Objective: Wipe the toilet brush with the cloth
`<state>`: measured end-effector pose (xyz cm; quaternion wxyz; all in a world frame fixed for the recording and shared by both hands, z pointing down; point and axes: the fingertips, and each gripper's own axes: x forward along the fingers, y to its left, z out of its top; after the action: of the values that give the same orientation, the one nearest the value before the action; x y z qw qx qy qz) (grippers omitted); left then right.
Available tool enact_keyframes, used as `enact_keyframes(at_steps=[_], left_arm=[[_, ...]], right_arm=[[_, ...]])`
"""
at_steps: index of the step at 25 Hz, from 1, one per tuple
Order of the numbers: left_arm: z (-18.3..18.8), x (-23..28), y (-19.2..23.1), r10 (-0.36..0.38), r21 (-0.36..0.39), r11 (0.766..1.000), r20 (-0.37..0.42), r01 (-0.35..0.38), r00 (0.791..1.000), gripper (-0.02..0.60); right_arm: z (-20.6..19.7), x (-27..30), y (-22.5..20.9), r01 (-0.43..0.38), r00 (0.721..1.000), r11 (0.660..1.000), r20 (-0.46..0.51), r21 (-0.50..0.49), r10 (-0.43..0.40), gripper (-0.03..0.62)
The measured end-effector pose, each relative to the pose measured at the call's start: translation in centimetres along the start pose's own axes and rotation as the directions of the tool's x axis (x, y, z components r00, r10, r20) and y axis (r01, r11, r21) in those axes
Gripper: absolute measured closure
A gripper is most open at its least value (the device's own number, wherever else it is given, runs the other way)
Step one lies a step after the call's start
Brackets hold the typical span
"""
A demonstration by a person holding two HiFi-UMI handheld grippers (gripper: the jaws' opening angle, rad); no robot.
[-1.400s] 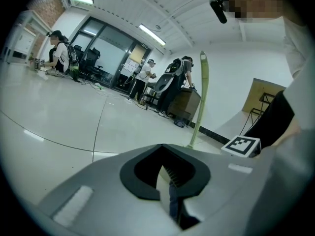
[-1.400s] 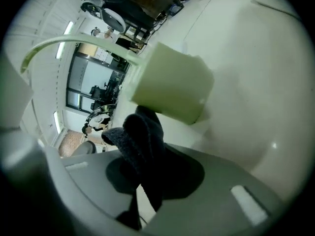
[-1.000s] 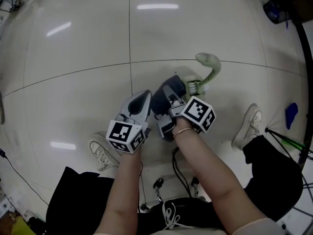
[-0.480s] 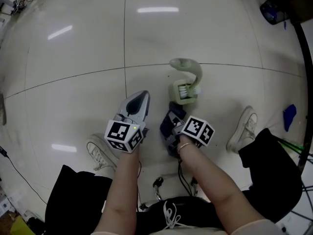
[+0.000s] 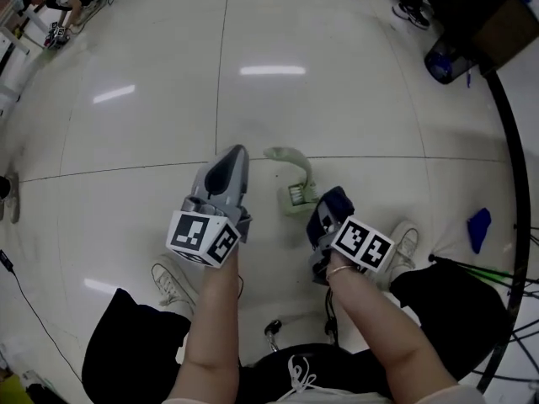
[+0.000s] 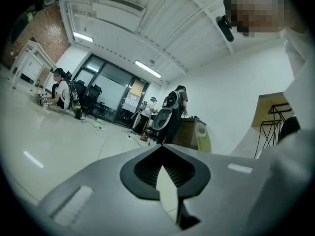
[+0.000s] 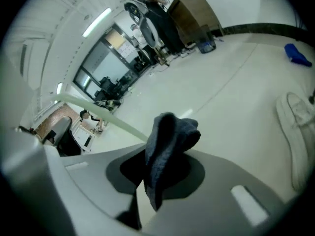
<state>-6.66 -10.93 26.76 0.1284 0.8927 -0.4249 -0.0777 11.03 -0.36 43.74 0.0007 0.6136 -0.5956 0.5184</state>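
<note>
Head view: A pale green plastic toilet brush (image 5: 295, 183) with a curved handle lies on the glossy white tiled floor (image 5: 126, 141), between the two grippers. The left gripper (image 5: 237, 152) points forward over the floor, to the left of the brush and apart from it. The right gripper (image 5: 322, 224) carries a dark blue cloth (image 5: 333, 204) at its tip. The cloth sits just beside the brush's bristle end, with no contact visible. A white sneaker (image 5: 171, 278) shows under each forearm. A small blue object (image 5: 478, 225) lies on the floor well to the right.

Left gripper view: The fingers (image 6: 88, 186) are closed tip to tip, with only a narrow slit of floor showing lower down. Nothing is between them. Persons stand in the far background.

Right gripper view: The fingers (image 7: 231, 181) are clamped on the dark blue cloth, which stands up from them in a bunched fold. The brush's pale green handle runs in from the left and passes behind the cloth.
</note>
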Motion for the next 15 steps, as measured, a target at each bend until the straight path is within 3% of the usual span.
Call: enact_keyframes(at_steps=[2, 4, 7, 10, 13, 15], left_arm=[[2.8, 0.3, -0.9, 0.003, 0.033, 0.999, 0.054, -0.004, 0.999, 0.575], [5.2, 0.5, -2.0, -0.005, 0.084, 0.996, 0.086, -0.002, 0.996, 0.575], [6.7, 1.0, -4.0, -0.04, 0.178, 0.984, 0.058, 0.03, 0.998, 0.575], [5.9, 1.4, -5.2, -0.072, 0.235, 0.969, -0.006, 0.071, 0.997, 0.575], [5.6, 1.3, -5.7, -0.091, 0.242, 0.966, -0.024, 0.095, 0.996, 0.575], [5.5, 1.3, -5.9, -0.104, 0.243, 0.964, -0.036, 0.11, 0.994, 0.575]], right_arm=[[4.8, -1.4, 3.6, -0.094, 0.99, 0.991, 0.097, -0.097, 0.103, 0.528], [9.0, -3.2, 8.3, -0.2, 0.958, 0.956, 0.164, -0.214, 0.237, 0.528], [12.6, -6.7, 16.1, -0.372, 0.884, 0.874, 0.169, -0.314, 0.437, 0.528], [12.8, -9.0, 22.8, -0.531, 0.798, 0.755, 0.073, -0.385, 0.598, 0.528], [10.8, -8.7, 25.3, -0.567, 0.781, 0.664, -0.062, -0.487, 0.622, 0.528], [9.8, -7.6, 24.7, -0.566, 0.793, 0.656, -0.112, -0.499, 0.599, 0.528]])
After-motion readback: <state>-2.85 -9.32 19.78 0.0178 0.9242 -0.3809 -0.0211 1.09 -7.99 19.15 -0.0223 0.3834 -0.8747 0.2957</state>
